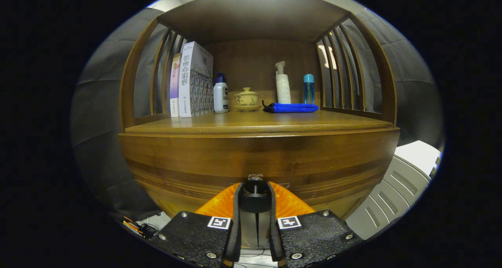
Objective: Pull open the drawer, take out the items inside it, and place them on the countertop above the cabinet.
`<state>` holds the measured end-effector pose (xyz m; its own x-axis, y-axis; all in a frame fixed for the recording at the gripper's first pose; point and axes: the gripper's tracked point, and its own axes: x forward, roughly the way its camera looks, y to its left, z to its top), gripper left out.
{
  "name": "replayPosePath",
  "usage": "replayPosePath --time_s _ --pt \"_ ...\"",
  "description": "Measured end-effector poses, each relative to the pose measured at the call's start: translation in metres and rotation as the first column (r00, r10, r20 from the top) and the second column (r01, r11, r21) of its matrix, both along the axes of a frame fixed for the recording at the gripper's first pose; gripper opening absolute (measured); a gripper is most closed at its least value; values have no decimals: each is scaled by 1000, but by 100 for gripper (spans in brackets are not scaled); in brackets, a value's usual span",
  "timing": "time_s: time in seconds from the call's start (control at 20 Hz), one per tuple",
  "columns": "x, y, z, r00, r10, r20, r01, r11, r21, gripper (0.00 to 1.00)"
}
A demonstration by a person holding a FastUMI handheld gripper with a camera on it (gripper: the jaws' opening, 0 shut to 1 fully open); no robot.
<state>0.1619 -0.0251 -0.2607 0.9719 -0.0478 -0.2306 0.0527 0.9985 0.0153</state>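
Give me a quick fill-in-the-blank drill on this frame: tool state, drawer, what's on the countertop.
1. The tool has both fingers closed on the drawer's dark ____.
2. The drawer is not yet pulled ____.
3. On the countertop, the folded blue cloth lies in front of the white pump bottle and the ____ bottle.
4. The lidded tea bowl stands between the cloth and the small white bottle with the ____ cap.

Missing words: knob; open; blue; blue

Two books (191, 81) stand upright beside a white bottle (220, 94). A lidded teacup (246, 99) sits between that bottle and a folded blue cloth (291, 108). Behind the cloth stand a pump bottle (282, 84) and a blue bottle (308, 88).
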Motion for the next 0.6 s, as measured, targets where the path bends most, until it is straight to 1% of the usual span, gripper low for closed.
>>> replayPosePath --time_s 0.15,0.25,0.4,0.6 --pt "-26 0 0 1000 -3 -2 3 1000 -18 30" --pt "-47 1 1 1000 9 -8 -9 1000 -26 30" --pt "-79 4 0 1000 8 -5 -8 1000 18 30" --pt "-116 7 -3 999 10 -36 -10 1000 14 29"
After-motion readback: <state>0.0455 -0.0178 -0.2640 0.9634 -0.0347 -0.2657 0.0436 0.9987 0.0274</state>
